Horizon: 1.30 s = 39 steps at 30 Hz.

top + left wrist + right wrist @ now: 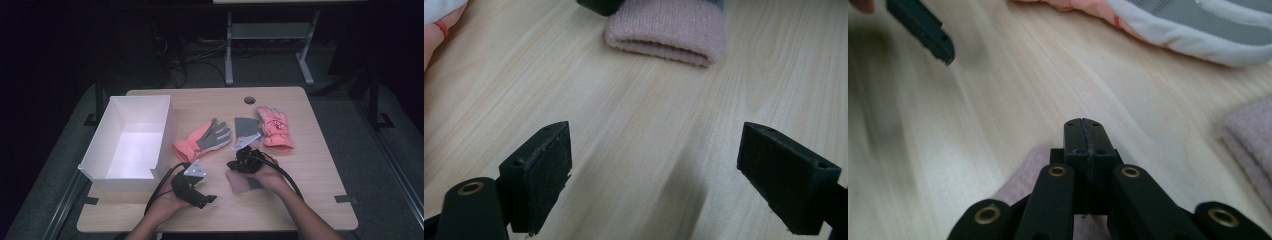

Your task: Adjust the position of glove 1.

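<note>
A knitted piece with a pale pink cuff lies on the wooden table near the front, partly under the person's right hand. My right gripper hovers over its far end with jaws closed flat together; nothing shows between them, and pink knit shows below them. My left gripper rests low at the front left of the cuff, its jaws wide apart over bare wood. A pink glove with a grey palm lies mid-table.
A white open box stands at the table's left. A second pink glove and a grey fabric piece lie behind the right gripper. One jaw of the left gripper appears at the upper left of the right gripper view.
</note>
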### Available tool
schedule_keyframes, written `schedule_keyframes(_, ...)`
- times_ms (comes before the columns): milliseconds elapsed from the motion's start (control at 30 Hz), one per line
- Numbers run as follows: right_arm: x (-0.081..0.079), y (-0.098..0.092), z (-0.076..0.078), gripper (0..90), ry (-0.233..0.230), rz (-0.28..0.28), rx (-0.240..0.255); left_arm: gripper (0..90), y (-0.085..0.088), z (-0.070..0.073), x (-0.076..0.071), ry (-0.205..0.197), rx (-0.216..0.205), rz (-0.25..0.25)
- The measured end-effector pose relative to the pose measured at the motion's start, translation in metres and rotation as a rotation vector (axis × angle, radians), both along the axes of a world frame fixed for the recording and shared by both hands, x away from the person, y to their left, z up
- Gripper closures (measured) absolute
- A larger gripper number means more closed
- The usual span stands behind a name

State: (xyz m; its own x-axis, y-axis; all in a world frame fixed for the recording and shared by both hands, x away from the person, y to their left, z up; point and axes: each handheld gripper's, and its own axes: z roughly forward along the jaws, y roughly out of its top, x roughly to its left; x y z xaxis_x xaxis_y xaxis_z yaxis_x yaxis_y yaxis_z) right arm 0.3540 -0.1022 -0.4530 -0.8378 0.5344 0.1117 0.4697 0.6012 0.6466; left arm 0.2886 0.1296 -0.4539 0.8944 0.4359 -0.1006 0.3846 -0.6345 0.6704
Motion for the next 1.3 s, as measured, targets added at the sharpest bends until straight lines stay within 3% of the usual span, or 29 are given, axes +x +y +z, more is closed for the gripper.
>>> schedule_keyframes(433, -0.029, -0.022, 0.002, 90.0, 0.019, 0.025, -0.007, 13.8, -0.001, 0.0, -0.002, 0.006, -0.003, 0.006)
schedule_keyframes(767, -0.064, -0.043, 0.003, 90.0, 0.033, 0.044, 0.017, 13.8, -0.001, 0.0, -0.002, 0.005, 0.008, 0.003)
schedule_keyframes(1000, -0.065, -0.048, 0.009, 90.0, 0.02, 0.037, 0.041, 14.0, -0.002, 0.0, -0.003, 0.002, 0.018, 0.003)
schedule_keyframes(1067, -0.067, -0.055, 0.014, 80.4, 0.003, 0.013, 0.064, 14.0, -0.002, 0.0, -0.003, 0.004, 0.023, 0.002)
schedule_keyframes(1300, -0.079, -0.089, 0.012, 54.2, -0.023, -0.081, 0.059, 14.0, -0.002, 0.0, -0.001, -0.003, 0.033, 0.014)
